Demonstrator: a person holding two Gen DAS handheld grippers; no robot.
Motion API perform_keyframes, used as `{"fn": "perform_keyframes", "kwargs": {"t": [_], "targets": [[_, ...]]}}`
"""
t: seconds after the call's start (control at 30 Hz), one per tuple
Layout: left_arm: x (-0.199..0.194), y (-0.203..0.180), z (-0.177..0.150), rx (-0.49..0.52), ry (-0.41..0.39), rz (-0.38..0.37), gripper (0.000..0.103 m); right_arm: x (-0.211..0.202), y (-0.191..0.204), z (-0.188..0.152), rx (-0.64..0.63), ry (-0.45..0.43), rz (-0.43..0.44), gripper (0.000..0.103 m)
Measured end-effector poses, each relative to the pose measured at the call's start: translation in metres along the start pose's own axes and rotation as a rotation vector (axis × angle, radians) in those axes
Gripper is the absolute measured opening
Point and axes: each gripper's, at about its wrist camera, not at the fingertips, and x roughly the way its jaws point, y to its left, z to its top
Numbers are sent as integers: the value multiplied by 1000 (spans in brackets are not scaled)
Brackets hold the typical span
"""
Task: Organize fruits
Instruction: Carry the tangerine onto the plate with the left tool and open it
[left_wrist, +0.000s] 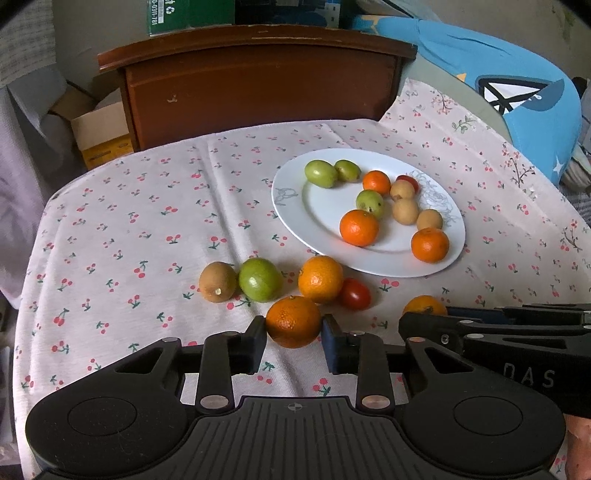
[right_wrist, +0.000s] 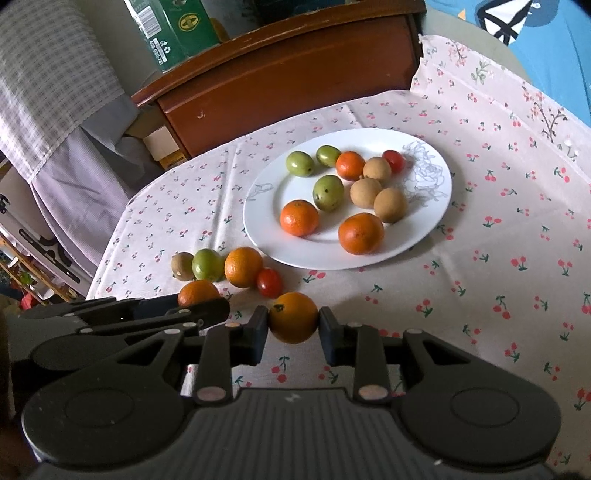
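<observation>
My left gripper (left_wrist: 293, 334) is shut on a dark orange mandarin (left_wrist: 293, 320) at the near side of the cloth. My right gripper (right_wrist: 293, 325) is shut on a lighter orange mandarin (right_wrist: 293, 317); that fruit (left_wrist: 424, 304) shows behind the right gripper in the left wrist view. Loose on the cloth lie a brown longan (left_wrist: 217, 281), a green fruit (left_wrist: 260, 279), an orange (left_wrist: 320, 279) and a cherry tomato (left_wrist: 355, 293). The white plate (left_wrist: 295, 206) holds several green fruits, mandarins, longans and one tomato.
The round table has a cherry-print cloth (left_wrist: 147, 206). A brown wooden headboard (left_wrist: 258, 81) stands behind it. A blue cushion (left_wrist: 517, 92) lies at the far right. Open cardboard boxes (left_wrist: 96, 122) sit on the floor at the left.
</observation>
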Motion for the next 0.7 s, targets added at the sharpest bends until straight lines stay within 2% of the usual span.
{"fn": "perform_keyframes", "kwargs": {"t": [0.27,0.53,0.7], "targets": [[-14,4,9,-22,-40,-9,29,-12,-1,10,16,-44,28,29],[-31,11,33,-58,-94,-35,29,-35,-7,36,44,-136,47,29],[-26,14,52,-67,-106,-45,29,-39,-15,56,71,-171,48,29]]}}
